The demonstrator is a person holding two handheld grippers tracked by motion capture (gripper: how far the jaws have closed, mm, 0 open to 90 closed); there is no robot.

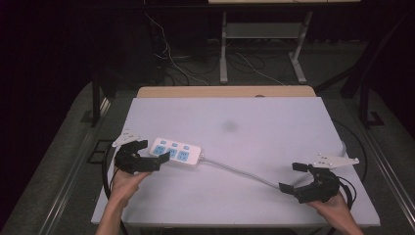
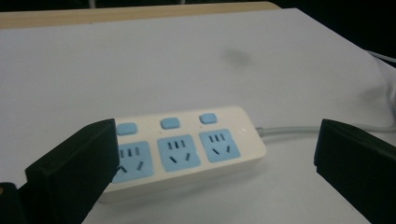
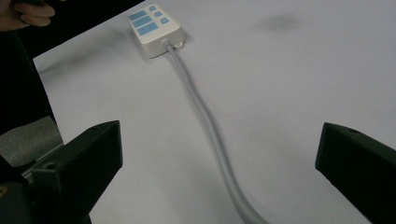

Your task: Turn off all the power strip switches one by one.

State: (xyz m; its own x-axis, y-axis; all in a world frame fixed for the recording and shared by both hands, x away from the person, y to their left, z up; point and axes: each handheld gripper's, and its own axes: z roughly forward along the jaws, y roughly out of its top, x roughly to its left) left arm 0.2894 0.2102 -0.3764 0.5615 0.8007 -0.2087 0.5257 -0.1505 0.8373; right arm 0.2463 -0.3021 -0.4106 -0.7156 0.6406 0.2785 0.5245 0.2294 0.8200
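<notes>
Power strip (image 1: 176, 152) is lying rigid and light; its short ends suit the gaping left tool (image 1: 151, 152); right tool (image 1: 293, 177), also gaping, is straddling the limp cord (image 1: 240, 171).

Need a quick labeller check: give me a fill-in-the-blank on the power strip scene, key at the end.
1. The white plastic power strip has ___ light-blue sockets.
2. The left gripper has its jaws ___ around the strip's end.
3. The grey round cable runs from the strip between the jaws of the ___ gripper.
4. The strip lies on a ___ table.

Missing words: three; open; right; white
</notes>
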